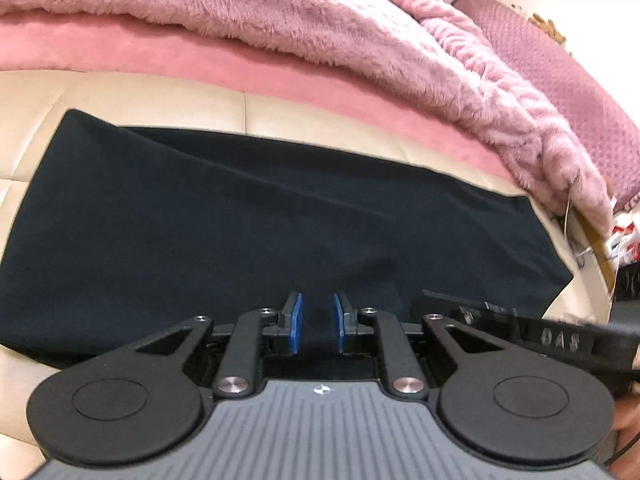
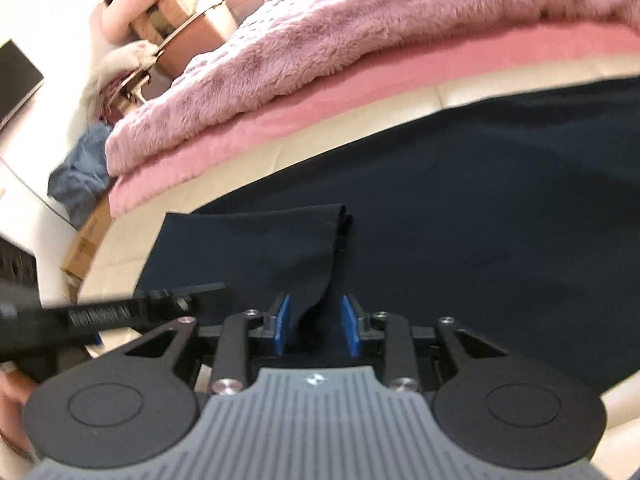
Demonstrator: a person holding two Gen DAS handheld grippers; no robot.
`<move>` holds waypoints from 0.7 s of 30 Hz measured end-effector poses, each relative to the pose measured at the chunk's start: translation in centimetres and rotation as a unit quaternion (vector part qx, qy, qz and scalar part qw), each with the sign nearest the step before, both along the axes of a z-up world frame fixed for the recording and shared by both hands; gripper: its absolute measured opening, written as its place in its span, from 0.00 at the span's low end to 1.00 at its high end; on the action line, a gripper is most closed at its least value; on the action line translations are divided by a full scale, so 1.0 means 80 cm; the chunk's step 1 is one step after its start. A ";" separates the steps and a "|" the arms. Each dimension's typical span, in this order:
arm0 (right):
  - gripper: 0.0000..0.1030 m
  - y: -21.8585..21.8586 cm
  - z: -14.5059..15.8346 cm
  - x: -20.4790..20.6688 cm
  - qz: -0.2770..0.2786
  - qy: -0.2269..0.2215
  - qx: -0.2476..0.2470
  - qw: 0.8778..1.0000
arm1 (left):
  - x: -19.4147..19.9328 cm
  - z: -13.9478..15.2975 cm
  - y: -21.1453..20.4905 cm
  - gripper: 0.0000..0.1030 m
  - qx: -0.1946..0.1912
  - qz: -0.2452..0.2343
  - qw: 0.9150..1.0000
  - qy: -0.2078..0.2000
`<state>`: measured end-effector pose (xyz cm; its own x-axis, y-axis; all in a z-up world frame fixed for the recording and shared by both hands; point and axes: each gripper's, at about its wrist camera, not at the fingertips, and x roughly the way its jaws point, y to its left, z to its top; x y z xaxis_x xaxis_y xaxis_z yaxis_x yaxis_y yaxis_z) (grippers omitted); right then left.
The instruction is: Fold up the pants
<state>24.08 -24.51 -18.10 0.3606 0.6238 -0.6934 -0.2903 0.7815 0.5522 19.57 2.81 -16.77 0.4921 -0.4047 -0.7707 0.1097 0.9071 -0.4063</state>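
Note:
Dark navy pants (image 1: 260, 216) lie spread flat on a cream padded surface (image 1: 120, 96). My left gripper (image 1: 317, 322) is open, its blue pads (image 1: 295, 326) just above the near edge of the pants, with fabric showing between them. In the right wrist view the pants (image 2: 480, 200) fill the right side, and a folded corner (image 2: 280, 248) rises toward my right gripper (image 2: 316, 326). The right gripper is open, with the cloth fold lying loosely between its blue pads (image 2: 282, 326). Each view shows the other gripper's black body at its edge (image 1: 560, 336) (image 2: 100, 316).
A fluffy pink blanket (image 1: 360, 40) over a pink sheet (image 1: 200, 60) lies behind the pants. In the right wrist view, a blue garment (image 2: 84, 168), a cardboard box (image 2: 88, 248) and clutter sit at the left, past the cream edge.

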 end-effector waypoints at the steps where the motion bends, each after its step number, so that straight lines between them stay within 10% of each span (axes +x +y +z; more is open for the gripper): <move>1: 0.25 0.005 -0.003 0.003 -0.003 0.006 -0.001 1.000 | -0.001 -0.003 -0.003 0.17 0.005 -0.003 1.000 0.000; 15: 0.20 0.001 -0.051 0.030 -0.075 0.114 0.116 0.984 | -0.002 -0.014 0.003 0.17 -0.011 0.004 1.000 0.005; 21: 0.01 0.006 -0.061 0.034 -0.085 0.137 0.137 0.977 | 0.000 -0.014 0.007 0.17 -0.018 0.009 1.000 0.009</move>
<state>26.82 -24.00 -23.01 0.2997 0.7464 -0.5942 0.0198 0.6178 0.7861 19.55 3.34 -17.92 0.4859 -0.4242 -0.7642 0.0867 0.8934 -0.4407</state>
